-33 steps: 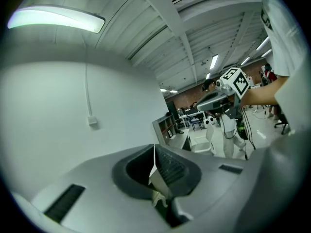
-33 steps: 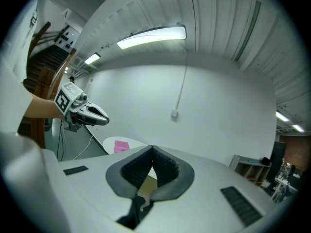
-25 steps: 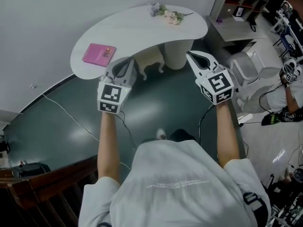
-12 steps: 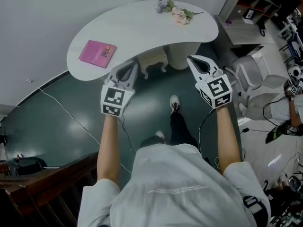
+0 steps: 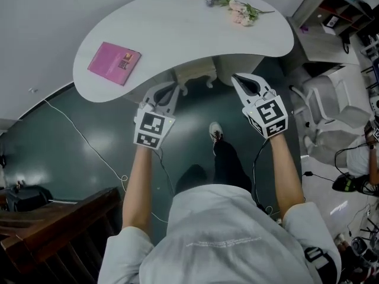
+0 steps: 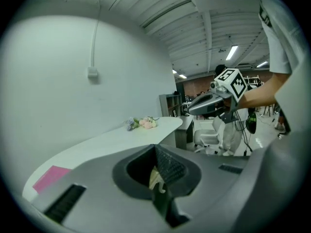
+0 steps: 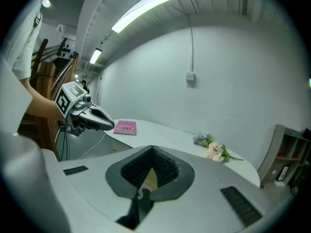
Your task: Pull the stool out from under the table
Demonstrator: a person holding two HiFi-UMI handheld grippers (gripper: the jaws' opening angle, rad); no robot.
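A white curved table (image 5: 177, 34) stands against the wall. The cream stool (image 5: 196, 74) sits under its front edge, so only its seat rim and carved legs show. My left gripper (image 5: 170, 89) is shut and empty, just left of the stool and level with the table's edge. My right gripper (image 5: 238, 77) is also shut and empty, just right of the stool. In the left gripper view the closed jaws (image 6: 155, 147) point over the table (image 6: 112, 140). In the right gripper view the closed jaws (image 7: 152, 148) do the same, and a cream sliver of the stool (image 7: 148, 178) shows below them.
A pink book (image 5: 114, 63) and a flower bunch (image 5: 235, 5) lie on the table. A grey office chair (image 5: 325, 99) and a shelf unit (image 5: 331, 19) stand to the right. A cable (image 5: 89, 141) crosses the dark floor, and wooden furniture (image 5: 53, 229) stands at lower left.
The person has stepped toward the table, one foot now forward. Both grippers have come closer to the table's edge and the stool. Their jaws have stayed shut.
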